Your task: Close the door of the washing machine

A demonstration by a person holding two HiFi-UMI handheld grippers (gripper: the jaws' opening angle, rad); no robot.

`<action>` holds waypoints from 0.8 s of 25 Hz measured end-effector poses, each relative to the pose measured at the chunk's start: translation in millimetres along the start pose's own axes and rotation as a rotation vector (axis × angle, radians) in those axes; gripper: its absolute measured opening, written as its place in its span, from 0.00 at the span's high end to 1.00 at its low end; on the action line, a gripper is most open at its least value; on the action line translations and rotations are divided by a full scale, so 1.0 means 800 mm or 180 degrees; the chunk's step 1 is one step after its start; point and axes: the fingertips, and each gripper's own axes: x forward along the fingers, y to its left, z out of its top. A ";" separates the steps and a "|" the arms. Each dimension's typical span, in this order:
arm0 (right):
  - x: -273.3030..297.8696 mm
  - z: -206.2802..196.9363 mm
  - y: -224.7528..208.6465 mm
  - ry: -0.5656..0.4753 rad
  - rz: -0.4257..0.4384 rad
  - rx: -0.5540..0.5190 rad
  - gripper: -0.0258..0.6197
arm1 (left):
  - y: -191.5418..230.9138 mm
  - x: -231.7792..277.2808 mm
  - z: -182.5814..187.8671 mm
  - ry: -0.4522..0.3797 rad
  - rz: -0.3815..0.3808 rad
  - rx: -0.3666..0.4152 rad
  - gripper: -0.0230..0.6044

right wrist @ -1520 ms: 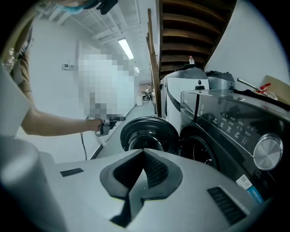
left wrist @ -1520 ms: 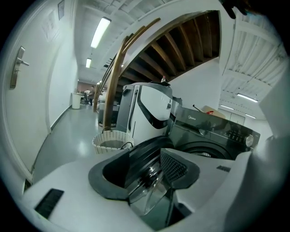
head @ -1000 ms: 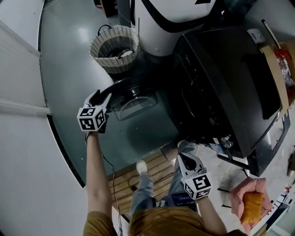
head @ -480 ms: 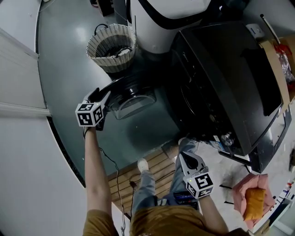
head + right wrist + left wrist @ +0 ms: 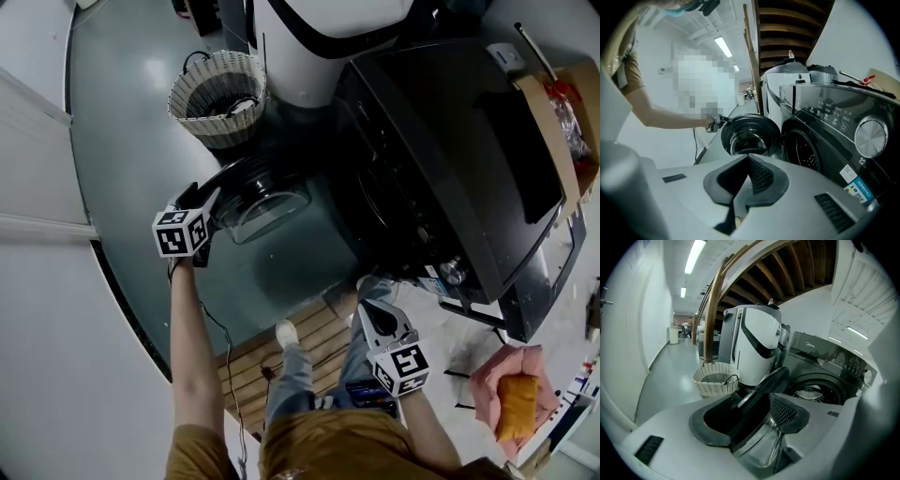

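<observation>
A dark front-loading washing machine (image 5: 450,141) stands with its round glass door (image 5: 267,202) swung wide open to the left. My left gripper (image 5: 208,199) is at the door's outer edge. In the left gripper view the door rim (image 5: 761,390) runs between the spread fingers of the left gripper (image 5: 750,413), which do not press on it. The drum opening (image 5: 818,392) shows behind. My right gripper (image 5: 375,314) hangs low in front of the machine with its pads together on nothing. From the right gripper (image 5: 749,161) I look at the open door (image 5: 749,136) and drum opening (image 5: 804,152).
A woven laundry basket (image 5: 217,94) sits on the floor beyond the door, beside a white appliance (image 5: 319,37). I stand on a wooden pallet (image 5: 281,347). A pink bag (image 5: 511,398) lies at lower right and a cardboard box (image 5: 553,122) sits on the machine's top.
The head view has drifted a little. Both grippers and the open door stay about where they were.
</observation>
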 end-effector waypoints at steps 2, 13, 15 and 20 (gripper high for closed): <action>-0.002 0.003 0.000 -0.0027 -0.0011 0.0011 0.94 | -0.003 -0.002 -0.003 0.0016 0.0009 0.0003 0.53; -0.021 0.012 0.005 -0.0155 -0.0054 0.0019 0.94 | -0.033 -0.023 -0.029 0.0225 -0.0050 0.0134 0.59; -0.025 0.013 0.005 -0.0176 -0.0058 0.0012 0.94 | -0.038 -0.026 -0.034 0.0270 -0.0051 0.0167 0.60; -0.037 0.009 0.009 -0.0211 -0.0057 0.0005 0.94 | -0.054 -0.034 -0.047 0.0392 -0.0067 0.0265 0.63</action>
